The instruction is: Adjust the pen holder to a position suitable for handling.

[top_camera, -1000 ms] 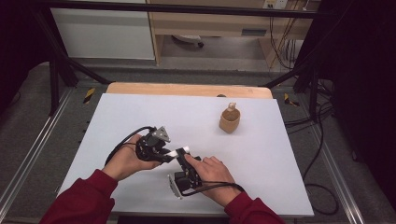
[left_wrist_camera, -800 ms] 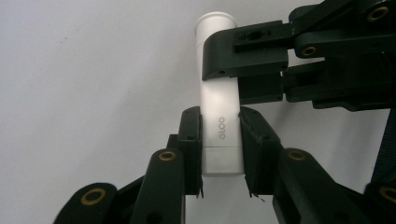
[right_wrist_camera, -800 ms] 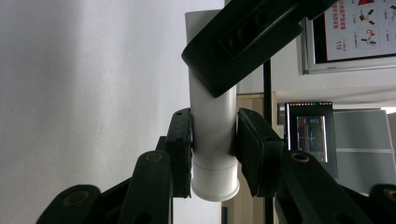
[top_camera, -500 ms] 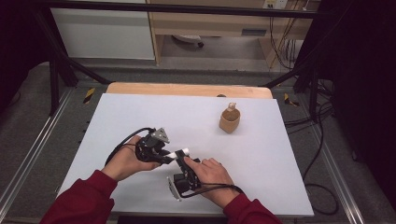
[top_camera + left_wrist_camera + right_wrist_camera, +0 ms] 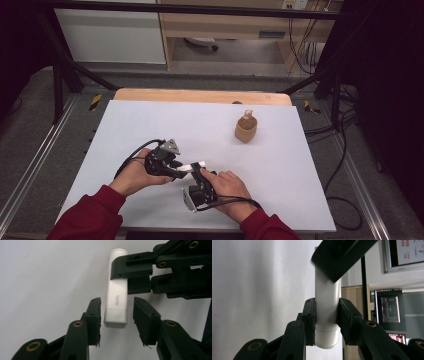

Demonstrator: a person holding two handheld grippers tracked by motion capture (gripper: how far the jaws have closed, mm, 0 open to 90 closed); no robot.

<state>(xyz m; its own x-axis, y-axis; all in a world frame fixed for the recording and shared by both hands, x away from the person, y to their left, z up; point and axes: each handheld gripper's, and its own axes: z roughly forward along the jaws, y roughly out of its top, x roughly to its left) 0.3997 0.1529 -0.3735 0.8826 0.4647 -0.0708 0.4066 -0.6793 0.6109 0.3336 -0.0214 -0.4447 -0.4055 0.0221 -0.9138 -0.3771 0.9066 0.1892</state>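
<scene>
Clamping the white tube (image 5: pixel 326 315) near its round end, the right gripper (image 5: pixel 326 322) had both pads pressed flat against the tube's sides, which kept the tube steady above the table (image 5: pixel 280 160) while the other tool worked on it. Seen from above, the right hand (image 5: pixel 227 187) sat close to the table's near edge, with the tube (image 5: pixel 192 166) held roughly level between the two hands. That hold looked chosen to leave the squarer end of the tube free.

Just beyond, the left gripper (image 5: pixel 117 315) had its jaws apart, having just been opening; the squared cap end of the tube (image 5: pixel 116 303) lay between them, with a visible gap on each side, so neither pad pressed on it. The tube pointed away along the left gripper's own line and ran on into the right gripper's black jaws farther off. The left hand (image 5: pixel 135 175) held its tool beside the right one, the two nearly touching. In my judgement the left gripper had let go of the cap end, either to re-grip or because its twist or pull was done.

Well apart, toward the far right of the table, a small tan cup (image 5: pixel 246 129) stood upright.
</scene>
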